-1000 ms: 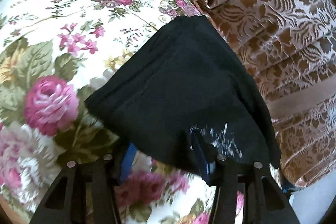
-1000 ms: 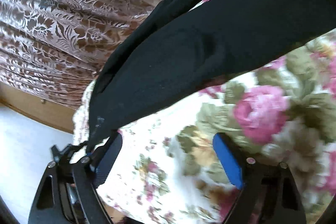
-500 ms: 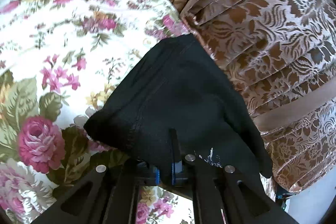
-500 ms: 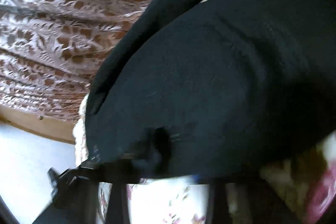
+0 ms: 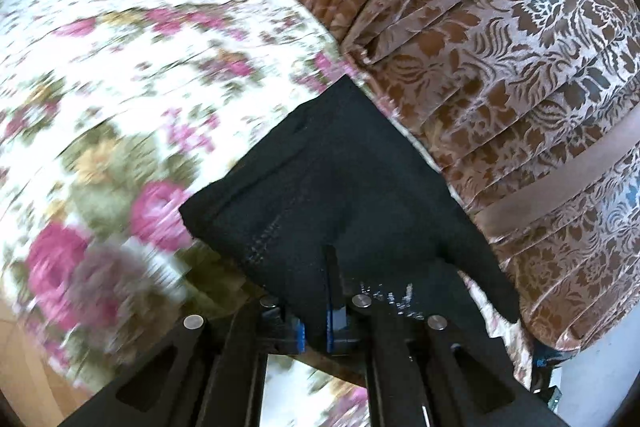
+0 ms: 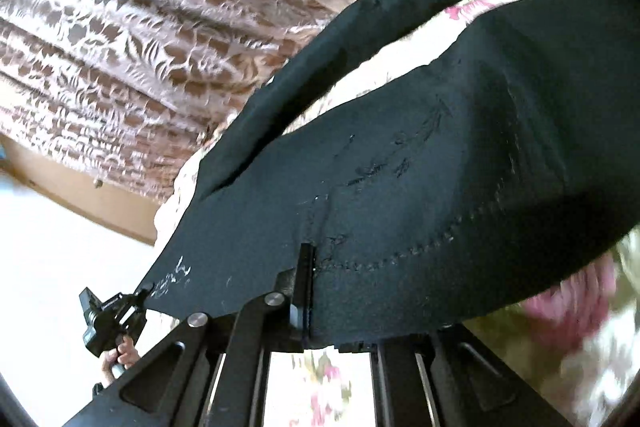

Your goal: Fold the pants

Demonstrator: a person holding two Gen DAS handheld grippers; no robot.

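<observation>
black pants [image 5: 340,187], rose-print sheet [image 5: 120,87]

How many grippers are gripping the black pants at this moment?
2. The left gripper pinches one edge of the black pants; the right gripper pinches the hem nearest its camera.

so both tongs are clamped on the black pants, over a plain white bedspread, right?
Not plain white: the bedspread is floral, pink roses on white, as the left wrist view shows. Both the left tongs and right tongs are clamped on the black pants.
</observation>
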